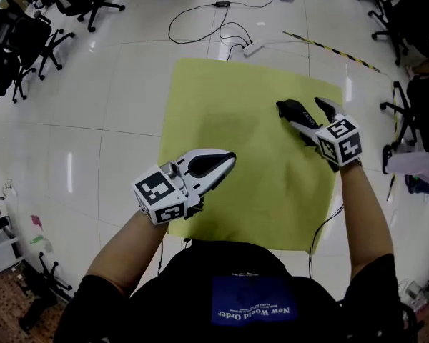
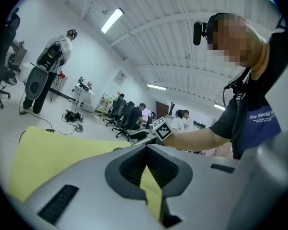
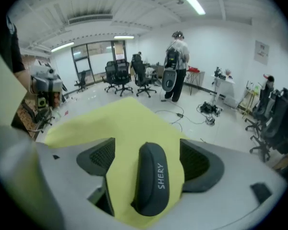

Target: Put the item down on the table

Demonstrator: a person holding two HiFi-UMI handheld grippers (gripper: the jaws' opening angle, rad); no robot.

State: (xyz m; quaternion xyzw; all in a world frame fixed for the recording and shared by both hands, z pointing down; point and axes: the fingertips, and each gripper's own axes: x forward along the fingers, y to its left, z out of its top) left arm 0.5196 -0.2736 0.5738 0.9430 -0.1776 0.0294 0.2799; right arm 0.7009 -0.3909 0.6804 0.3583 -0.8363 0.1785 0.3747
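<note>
1. Hovering over the near-left edge of the yellow table (image 1: 229, 98), the left gripper (image 1: 227, 161) has its jaws closed together with nothing in them, so it takes no part
2. The dark oblong item (image 3: 151, 178) appears to lie on the table between the wide-apart jaws of the right gripper (image 1: 300, 106), with neither pad touching it
3. The put-down looks done; only drawing that gripper clear seems left

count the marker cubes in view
2: one cube on the left gripper at the yellow table's near-left edge, the other cube on the right gripper above its right side.
</note>
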